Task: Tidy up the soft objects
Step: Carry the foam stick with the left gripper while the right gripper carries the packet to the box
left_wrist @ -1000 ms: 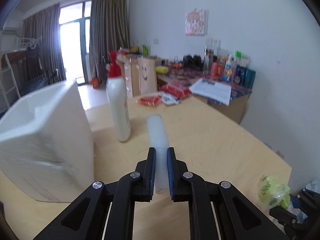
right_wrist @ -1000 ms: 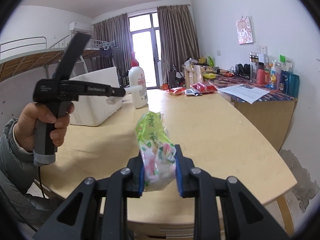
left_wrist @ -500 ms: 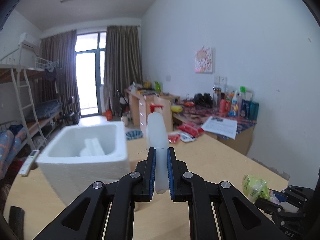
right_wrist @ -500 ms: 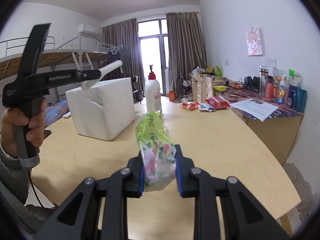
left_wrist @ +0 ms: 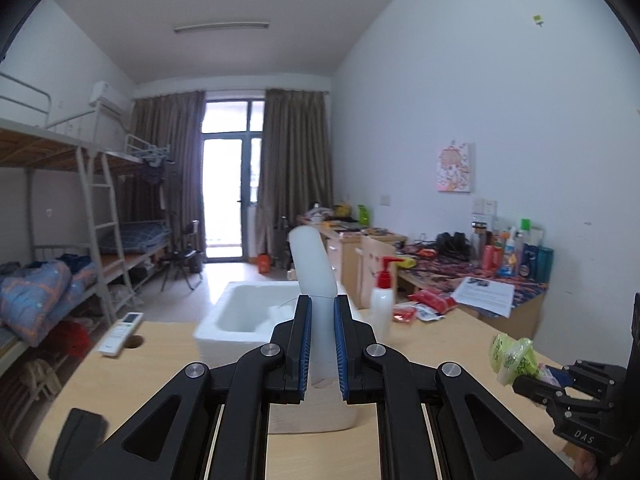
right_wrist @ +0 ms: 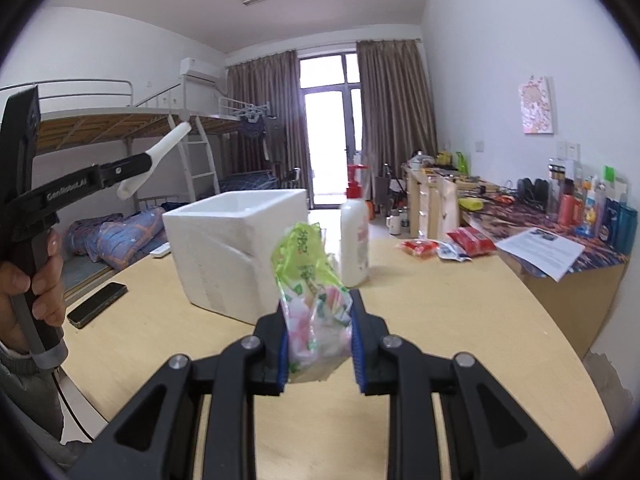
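While the left gripper (left_wrist: 321, 344) pinches a white foam stick (left_wrist: 314, 276) between its blue pads, the stick juts forward and upward past the fingertips, its rounded far end showing in front of the open white foam box (left_wrist: 240, 320) that stands on the wooden surface (left_wrist: 168, 344). In the right wrist view that same gripper (right_wrist: 138, 168) is raised in a person's hand (right_wrist: 28, 284) at the left, well above the surface, with the stick angled up toward the bunk bed (right_wrist: 120, 120). The right gripper (right_wrist: 318, 340) is clamped on a green and pink plastic packet (right_wrist: 310, 292), which fills the gap between the pads and rises above them, crumpled at the top. Beyond the packet stand the foam box and a white pump bottle (right_wrist: 354, 236) with a red top, side by side on the surface. A dark phone (right_wrist: 98, 304) lies near the surface's left edge.
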Available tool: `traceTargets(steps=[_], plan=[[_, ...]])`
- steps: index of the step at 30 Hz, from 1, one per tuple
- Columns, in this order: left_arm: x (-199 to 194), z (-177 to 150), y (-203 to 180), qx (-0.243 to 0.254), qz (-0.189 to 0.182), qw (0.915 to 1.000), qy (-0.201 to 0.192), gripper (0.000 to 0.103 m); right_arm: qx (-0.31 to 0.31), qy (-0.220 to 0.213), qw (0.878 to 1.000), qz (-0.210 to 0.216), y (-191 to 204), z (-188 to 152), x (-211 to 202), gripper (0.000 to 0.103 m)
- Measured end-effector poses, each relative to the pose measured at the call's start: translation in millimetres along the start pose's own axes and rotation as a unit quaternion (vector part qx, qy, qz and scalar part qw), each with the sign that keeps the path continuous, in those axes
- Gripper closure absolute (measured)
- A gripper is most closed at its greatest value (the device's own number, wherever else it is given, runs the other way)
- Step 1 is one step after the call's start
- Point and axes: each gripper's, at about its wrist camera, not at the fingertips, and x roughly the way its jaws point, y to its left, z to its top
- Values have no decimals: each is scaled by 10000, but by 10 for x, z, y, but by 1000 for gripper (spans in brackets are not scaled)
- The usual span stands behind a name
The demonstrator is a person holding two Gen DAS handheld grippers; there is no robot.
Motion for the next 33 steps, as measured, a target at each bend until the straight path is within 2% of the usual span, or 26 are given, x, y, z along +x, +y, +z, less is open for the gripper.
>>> traceTargets(steps=[19, 25, 33], plan=[[-469, -203, 699, -416, 1123, 9928, 86, 91, -559, 11, 9925, 1085, 739, 301, 435, 74], [-434, -202, 739, -466, 1101, 9927, 130, 91, -641, 74, 9911, 1166, 837, 343, 467, 74], [-270, -73, 739, -421, 793, 9958, 197, 91, -573, -38, 9927, 1062, 833, 557, 488, 74]])
